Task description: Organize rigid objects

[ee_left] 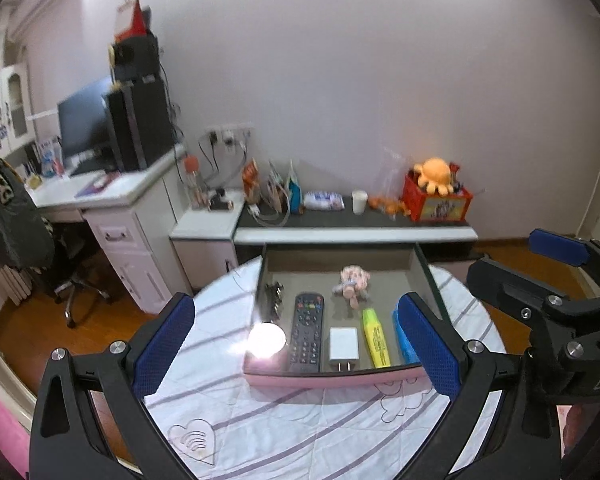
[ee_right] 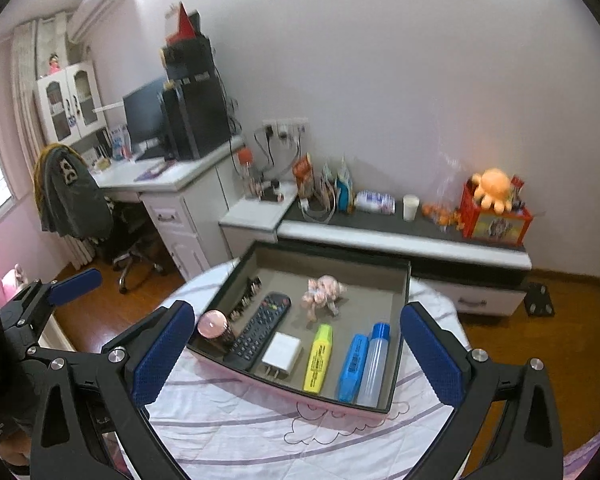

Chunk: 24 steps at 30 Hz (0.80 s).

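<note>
Table (ee_right: 228,432) with striped cloth, bearing one open tray (ee_right: 332,268); inside, largest to smallest along the near edge: remote (ee_right: 256,332), clear bottle (ee_right: 374,364), blue case (ee_right: 354,364), yellow highlighter (ee_right: 318,360), white charger (ee_right: 282,354), pink-capped jar (ee_right: 214,328) at the left corner, with black clips (ee_right: 248,296) and a small pink toy (ee_right: 324,292) further back. Left gripper (ee_left: 296,348) and right gripper (ee_right: 296,352) both hover before the tray, jaws wide, holding nothing. Sorting looks nearly complete; the next move calls for choosing any stray item, probably the toy, and closing on it squarely.

Left gripper (ee_left: 296,344) gapes above tray (ee_left: 332,378); remote (ee_left: 306,332) inside.
</note>
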Each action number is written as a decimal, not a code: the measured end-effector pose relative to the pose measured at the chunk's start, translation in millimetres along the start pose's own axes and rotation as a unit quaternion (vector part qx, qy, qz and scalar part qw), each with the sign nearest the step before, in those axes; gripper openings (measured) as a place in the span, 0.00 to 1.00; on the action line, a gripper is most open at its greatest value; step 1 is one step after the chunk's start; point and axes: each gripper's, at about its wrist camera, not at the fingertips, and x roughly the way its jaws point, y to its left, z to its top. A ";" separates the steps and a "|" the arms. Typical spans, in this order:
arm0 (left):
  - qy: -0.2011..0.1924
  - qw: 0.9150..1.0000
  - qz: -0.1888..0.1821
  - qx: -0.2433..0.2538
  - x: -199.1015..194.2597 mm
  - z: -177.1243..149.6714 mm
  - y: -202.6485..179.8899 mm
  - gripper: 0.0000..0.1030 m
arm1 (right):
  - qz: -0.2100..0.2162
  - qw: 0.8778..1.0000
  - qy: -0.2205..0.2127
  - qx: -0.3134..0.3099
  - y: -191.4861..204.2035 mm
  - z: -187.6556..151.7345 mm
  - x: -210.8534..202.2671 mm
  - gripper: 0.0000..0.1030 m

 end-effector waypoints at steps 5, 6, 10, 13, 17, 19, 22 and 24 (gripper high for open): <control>-0.041 0.999 0.010 -0.002 -42.5 -2.1 3.7 1.00 | -0.009 0.998 -0.058 -0.024 20.9 -1.6 -48.0 1.00; -0.047 0.999 0.011 -0.003 -50.2 -3.6 4.8 1.00 | -0.010 0.998 -0.064 -0.025 23.4 -1.9 -53.2 1.00; -0.071 0.997 0.022 -0.010 -79.4 -15.9 10.2 1.00 | -0.010 0.995 -0.099 -0.028 36.8 -12.2 -84.3 1.00; -0.081 0.996 0.031 -0.016 -96.0 -26.8 14.7 1.00 | -0.008 0.992 -0.122 -0.028 43.8 -21.7 -105.5 1.00; -0.089 0.995 0.043 -0.017 -115.8 -42.5 18.9 1.00 | -0.019 0.989 -0.144 -0.036 55.8 -36.7 -125.2 1.00; -0.090 0.995 0.044 -0.016 -122.7 -47.0 20.6 1.00 | -0.020 0.987 -0.154 -0.036 60.0 -44.3 -134.0 1.00; -0.096 0.994 0.049 -0.016 -135.1 -54.8 23.5 1.00 | -0.030 0.986 -0.162 -0.036 64.1 -53.6 -143.6 1.00; -0.094 0.994 0.048 -0.018 -141.0 -59.5 25.5 1.00 | -0.038 0.985 -0.167 -0.034 65.1 -60.1 -149.9 1.00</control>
